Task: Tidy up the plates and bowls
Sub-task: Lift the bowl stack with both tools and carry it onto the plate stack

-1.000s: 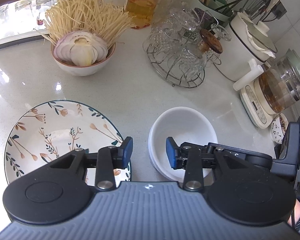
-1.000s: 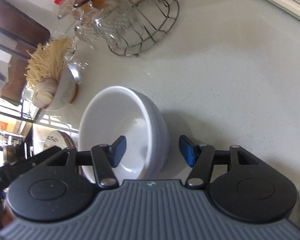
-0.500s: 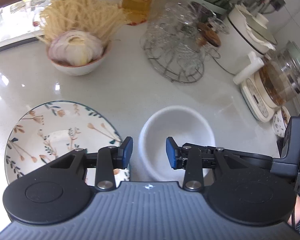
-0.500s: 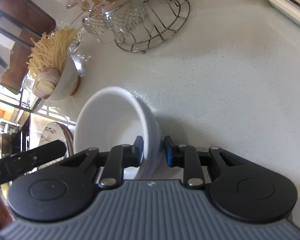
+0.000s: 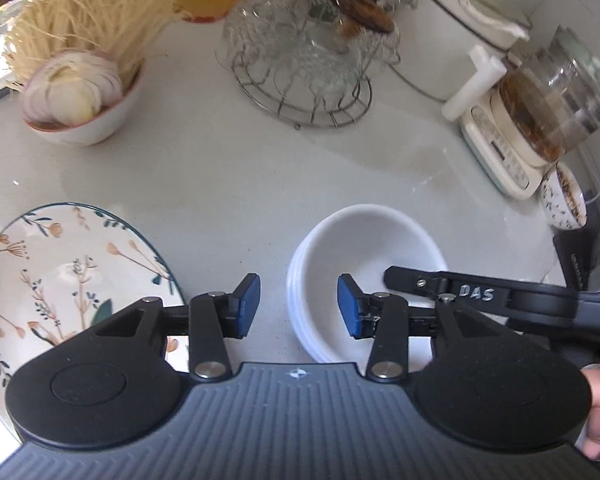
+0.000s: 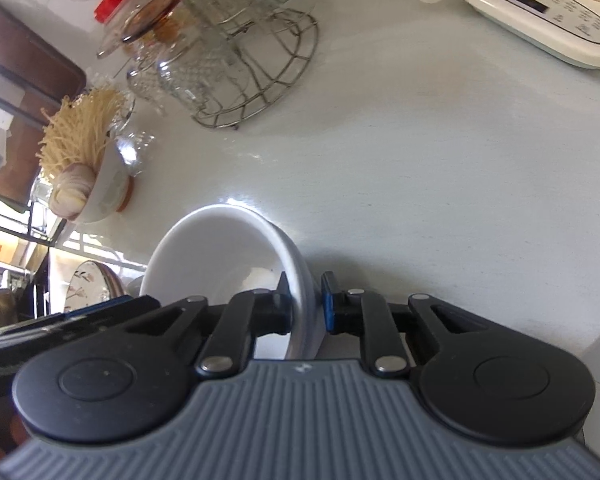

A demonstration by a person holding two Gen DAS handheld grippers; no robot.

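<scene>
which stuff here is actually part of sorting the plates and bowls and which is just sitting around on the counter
Part of the job:
- white bowl, rim pinched by the right gripper
- floral plate
- left gripper, open, nothing between its pads

Just lying about:
- bowl of noodles and onion
- wire rack of glasses
- glass kettle on its base
- small patterned dish

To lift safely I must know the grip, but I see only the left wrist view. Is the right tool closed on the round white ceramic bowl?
Observer: Yes. The right tool has just been closing and now pinches the wall of the round white ceramic bowl, one pad inside, one outside.
Operator: Is anything beside the bowl, behind that tool?
Observer: No. The pale stone counter there is bare up to the cream appliance base.
</scene>
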